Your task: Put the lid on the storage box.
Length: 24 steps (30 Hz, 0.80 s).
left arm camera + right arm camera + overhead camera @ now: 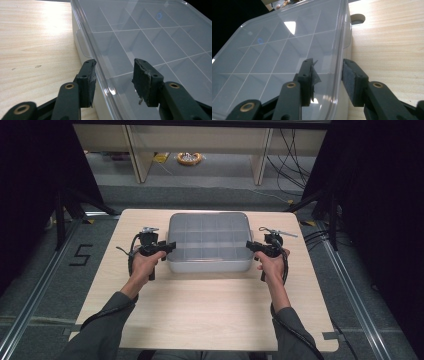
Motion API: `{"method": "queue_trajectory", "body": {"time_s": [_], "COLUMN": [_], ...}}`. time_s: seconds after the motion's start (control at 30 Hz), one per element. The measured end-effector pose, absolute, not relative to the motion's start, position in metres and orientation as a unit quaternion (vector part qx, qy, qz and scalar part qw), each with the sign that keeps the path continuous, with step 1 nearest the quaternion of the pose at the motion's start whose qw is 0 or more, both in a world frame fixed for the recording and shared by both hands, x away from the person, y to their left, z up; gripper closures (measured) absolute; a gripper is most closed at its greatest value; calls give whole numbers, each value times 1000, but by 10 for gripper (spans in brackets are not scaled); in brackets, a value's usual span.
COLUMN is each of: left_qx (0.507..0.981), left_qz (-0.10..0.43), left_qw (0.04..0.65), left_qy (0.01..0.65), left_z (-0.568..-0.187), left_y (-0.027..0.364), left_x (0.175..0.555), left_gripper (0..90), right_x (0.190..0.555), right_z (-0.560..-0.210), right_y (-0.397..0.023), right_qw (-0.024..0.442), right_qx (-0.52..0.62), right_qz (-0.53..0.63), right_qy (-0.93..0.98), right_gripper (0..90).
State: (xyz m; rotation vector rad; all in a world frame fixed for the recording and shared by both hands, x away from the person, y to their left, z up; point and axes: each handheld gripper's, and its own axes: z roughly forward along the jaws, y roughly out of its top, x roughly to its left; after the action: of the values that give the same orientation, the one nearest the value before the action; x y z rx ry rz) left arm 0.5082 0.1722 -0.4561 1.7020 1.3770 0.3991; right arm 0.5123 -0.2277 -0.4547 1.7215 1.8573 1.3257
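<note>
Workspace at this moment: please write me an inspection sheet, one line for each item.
Surface: light wooden table, bare around the box.
Job's things: clear lidded compartment box, lid on, compartments look empty.
Clutter: nothing seen on the table.
Grippers: left gripper and right gripper open, jaws straddling the lid rim at opposite ends.
Cables: one trails from each gripper along the forearm; more lie on the floor behind.
Surroundings: dark curtains, grey floor, wooden furniture legs, a yellow object on the floor.

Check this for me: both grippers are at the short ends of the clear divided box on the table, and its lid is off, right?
Not quite. The lid is on: the left gripper view shows its clear sheet spanning the dividers, with its rim between the open fingers. The rest holds: the left gripper and right gripper sit at the short ends of the divided box on the table.
</note>
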Motion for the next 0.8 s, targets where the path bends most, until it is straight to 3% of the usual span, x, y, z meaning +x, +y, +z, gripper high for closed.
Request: {"method": "queue_trajectory", "body": {"time_s": [0.67,0.8], "left_qx": [671,667], "left_qz": [146,141], "left_qw": [454,455], "left_qy": [568,573], "left_z": [-457,-457], "left_y": [175,174], "left_x": [512,510], "left_gripper": [547,512], "right_x": [504,505], "right_z": [-455,-456], "right_y": [-226,-226], "right_qw": [128,124], "right_qx": [612,614], "right_qz": [463,465], "right_qy": [628,626], "right_gripper": [657,647]}}
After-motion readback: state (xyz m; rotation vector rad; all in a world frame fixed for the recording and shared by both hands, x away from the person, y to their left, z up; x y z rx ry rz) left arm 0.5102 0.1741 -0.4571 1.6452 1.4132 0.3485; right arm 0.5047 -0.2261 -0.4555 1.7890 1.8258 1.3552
